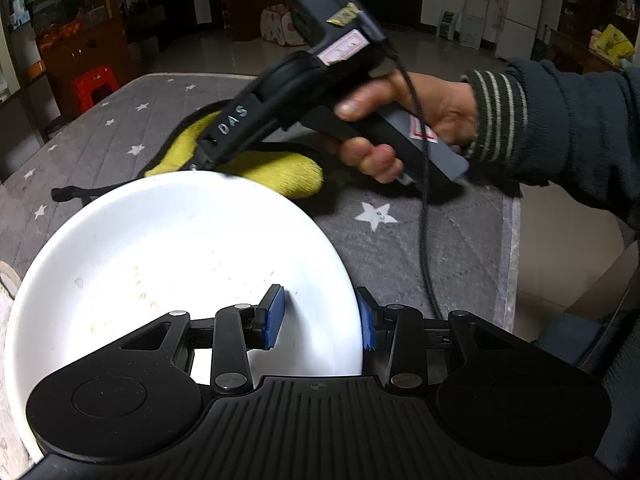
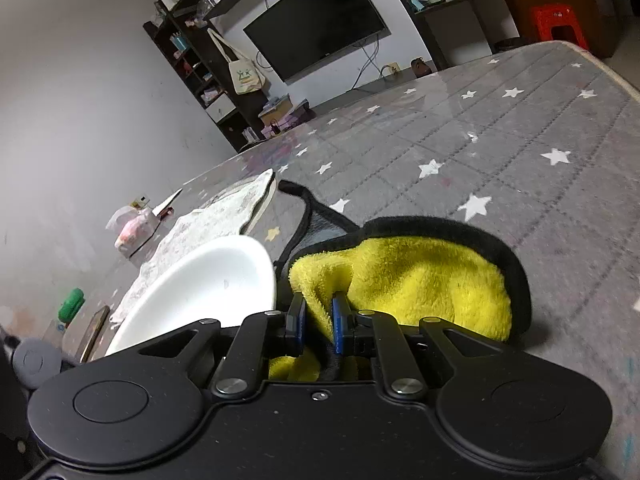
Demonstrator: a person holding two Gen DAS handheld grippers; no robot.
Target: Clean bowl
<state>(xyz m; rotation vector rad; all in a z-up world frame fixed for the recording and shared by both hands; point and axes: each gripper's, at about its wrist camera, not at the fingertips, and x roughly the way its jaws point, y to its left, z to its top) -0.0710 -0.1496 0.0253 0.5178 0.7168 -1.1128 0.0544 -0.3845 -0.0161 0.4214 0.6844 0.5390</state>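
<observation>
A white bowl [image 1: 160, 260] with faint yellowish specks inside stands tilted over the grey table. My left gripper [image 1: 320, 318] is shut on its rim, one blue pad [image 1: 274, 316] inside and the other outside. A yellow cloth with a black edge [image 2: 420, 280] lies on the table just behind the bowl [image 2: 208, 280]. My right gripper [image 2: 318, 312] is shut on a fold of it. In the left wrist view a hand holds the right gripper [image 1: 198, 164], whose tip meets the cloth [image 1: 280, 172] at the bowl's far rim.
The table wears a grey star-printed cover [image 2: 520, 140]. Left of the bowl lie a pale patterned cloth [image 2: 208, 216], a pink bag [image 2: 134, 232], a green-capped bottle [image 2: 71, 303] and a phone [image 2: 94, 332]. A black cable [image 1: 424, 220] hangs from the right gripper.
</observation>
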